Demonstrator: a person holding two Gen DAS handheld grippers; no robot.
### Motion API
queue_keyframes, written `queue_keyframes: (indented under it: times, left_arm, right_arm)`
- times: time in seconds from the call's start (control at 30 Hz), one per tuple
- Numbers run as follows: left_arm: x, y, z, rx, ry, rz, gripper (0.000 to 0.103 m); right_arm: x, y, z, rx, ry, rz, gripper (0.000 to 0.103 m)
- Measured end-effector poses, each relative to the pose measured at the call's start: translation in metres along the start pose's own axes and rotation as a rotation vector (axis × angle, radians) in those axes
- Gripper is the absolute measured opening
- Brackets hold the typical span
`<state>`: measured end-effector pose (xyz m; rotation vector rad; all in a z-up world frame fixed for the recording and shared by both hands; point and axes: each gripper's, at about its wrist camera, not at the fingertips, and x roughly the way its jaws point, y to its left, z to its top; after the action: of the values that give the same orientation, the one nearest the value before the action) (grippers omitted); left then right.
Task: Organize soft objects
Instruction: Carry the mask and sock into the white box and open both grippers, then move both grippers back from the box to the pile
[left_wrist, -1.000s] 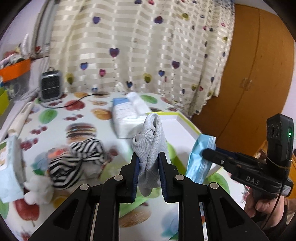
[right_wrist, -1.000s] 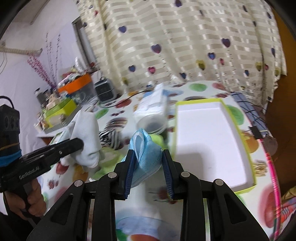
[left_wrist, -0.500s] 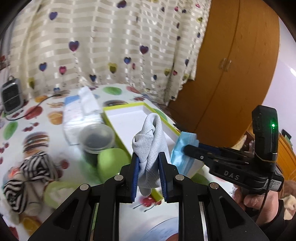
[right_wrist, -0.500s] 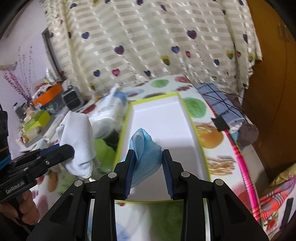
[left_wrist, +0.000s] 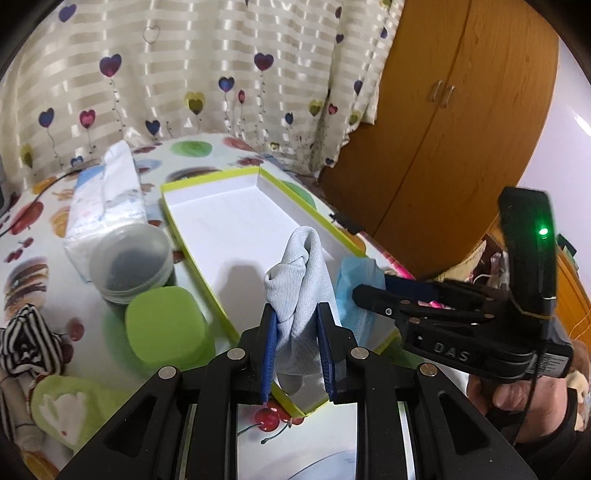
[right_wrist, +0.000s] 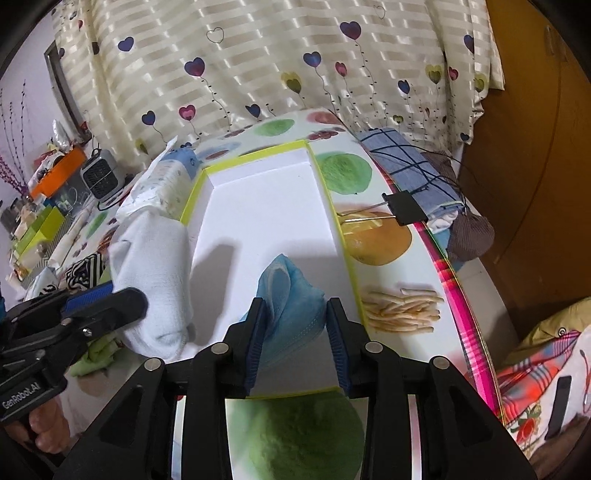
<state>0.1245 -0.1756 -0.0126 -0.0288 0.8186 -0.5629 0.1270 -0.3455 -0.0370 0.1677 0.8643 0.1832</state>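
- Grey knit cloth (left_wrist: 299, 295) — clenched upright between the pads of the left gripper (left_wrist: 297, 350), bunched so it hangs clear of the box rim just below.
- Blue face mask (right_wrist: 290, 295) — between the pads of the right gripper (right_wrist: 295, 343), whose jaws are opening; it sags over the near end of the box, apparently for release there.
- White box with lime edge (right_wrist: 258, 206) — directly ahead of both grippers, open and unfilled, presumably the collecting place.
- Striped plush (left_wrist: 26, 343) — far left of the left gripper, on the tablecloth, not yet gathered.
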Motion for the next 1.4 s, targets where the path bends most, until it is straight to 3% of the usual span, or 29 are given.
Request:
queue_keyframes:
  times: [0.23, 0.4, 0.63, 0.77, 1.03, 1.4]
  left_arm:
    - [0.011, -0.001, 0.0, 0.022, 0.016, 0.001, 0.026]
    - [0.004, -0.007, 0.001, 0.054, -0.017, 0.001, 0.042]
    - [-0.007, -0.009, 0.0, 0.057, -0.032, -0.003, 0.042]
    - [-0.017, -0.01, -0.004, 0.044, -0.043, -0.001, 0.042]
    - [-0.044, -0.009, -0.014, 0.024, -0.081, 0.013, 0.042]
    - [-0.085, 0.007, -0.032, -0.035, -0.128, 0.101, 0.042]
  right_arm:
    - [-0.009, 0.002, -0.001, -0.034, -0.038, -0.025, 0.046]
    - [-0.015, 0.003, 0.0, -0.047, -0.066, -0.04, 0.046]
    - [-0.025, 0.003, -0.001, -0.053, -0.092, -0.058, 0.048]
    - [-0.024, 0.004, -0.002, -0.067, -0.076, -0.057, 0.055]
    - [-0.041, 0.012, -0.003, -0.076, -0.112, -0.062, 0.055]
    - [-0.066, 0.049, -0.01, -0.172, -0.173, 0.027, 0.055]
